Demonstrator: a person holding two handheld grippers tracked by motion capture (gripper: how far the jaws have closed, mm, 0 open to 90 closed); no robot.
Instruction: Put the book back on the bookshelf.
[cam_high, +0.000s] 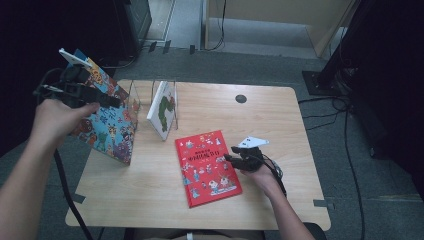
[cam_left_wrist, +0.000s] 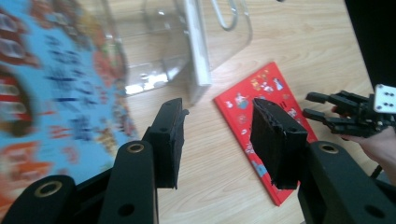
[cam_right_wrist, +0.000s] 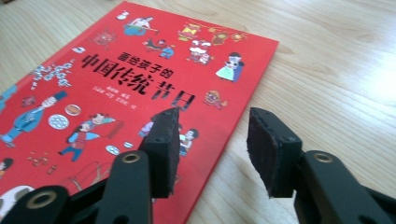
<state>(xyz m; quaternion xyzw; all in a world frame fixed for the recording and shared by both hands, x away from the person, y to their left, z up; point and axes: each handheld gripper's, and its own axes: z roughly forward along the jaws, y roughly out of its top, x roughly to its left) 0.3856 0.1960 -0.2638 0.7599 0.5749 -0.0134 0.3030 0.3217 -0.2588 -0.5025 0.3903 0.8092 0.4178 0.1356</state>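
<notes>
Red book lying flat on the worktop, my right gripper's jaws straddling its edge.

I am looking at the red book (cam_high: 207, 167) lying face up near the front middle of the wooden worktop (cam_high: 280, 125) — a thin, glossy hardcover with printed cartoon figures and dark lettering. My right gripper (cam_high: 231, 156) is sitting at its right edge: in the right gripper view one jaw is hovering over the red cover (cam_right_wrist: 116, 88) and the other over bare wood, both parted with nothing between the pads. My left gripper (cam_high: 117, 101) is hanging high at the left, beside a large blue patterned book (cam_high: 107, 122) standing tilted against a clear stand (cam_high: 134, 100) — its jaws are standing apart and empty. A white book (cam_high: 162, 110) is leaning upright in the stand.
</notes>
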